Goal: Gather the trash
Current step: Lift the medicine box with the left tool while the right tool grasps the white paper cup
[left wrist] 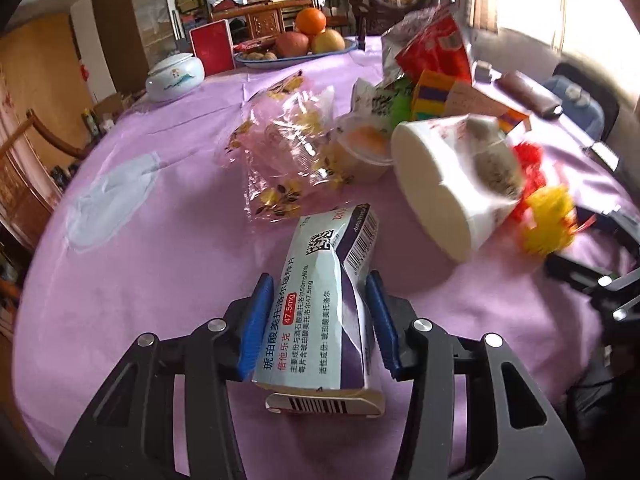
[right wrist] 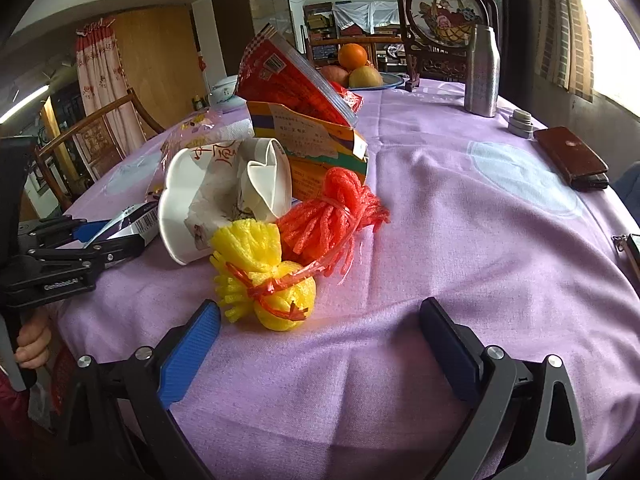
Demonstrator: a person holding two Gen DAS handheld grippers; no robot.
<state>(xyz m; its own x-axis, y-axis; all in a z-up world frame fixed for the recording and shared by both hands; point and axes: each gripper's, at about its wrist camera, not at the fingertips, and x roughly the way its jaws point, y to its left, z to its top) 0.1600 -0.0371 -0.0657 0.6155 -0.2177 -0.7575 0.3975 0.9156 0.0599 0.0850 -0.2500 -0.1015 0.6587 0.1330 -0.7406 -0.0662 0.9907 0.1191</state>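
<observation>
The big table (right wrist: 460, 240) wears a purple cloth, and the trash sits in a heap on it. The left gripper (left wrist: 320, 280) tilts down toward the cloth from the near edge, and its two blue pads press on both long sides of a medicine box (left wrist: 328, 312). The box is squashed in at the middle. Its long side runs straight away from the gripper, with the far end pointing at the trash heap. The right gripper (right wrist: 320, 314) also tilts down, and its jaws stand wide apart with nothing between them, only bare cloth. Just ahead of it lie a yellow foam net (right wrist: 260, 268) and a red foam net (right wrist: 332, 216), touching each other. Behind them a white paper bowl (right wrist: 224, 200) lies tipped on its side, close to the far end of the box. A clear crinkly wrapper (left wrist: 288, 148) and a small plastic cup (left wrist: 364, 148) lie farther back. A colourful torn carton (right wrist: 316, 140) stands in the heap with a red packet (right wrist: 288, 76) on top. A fruit plate (left wrist: 344, 46) sits far away at the back.
</observation>
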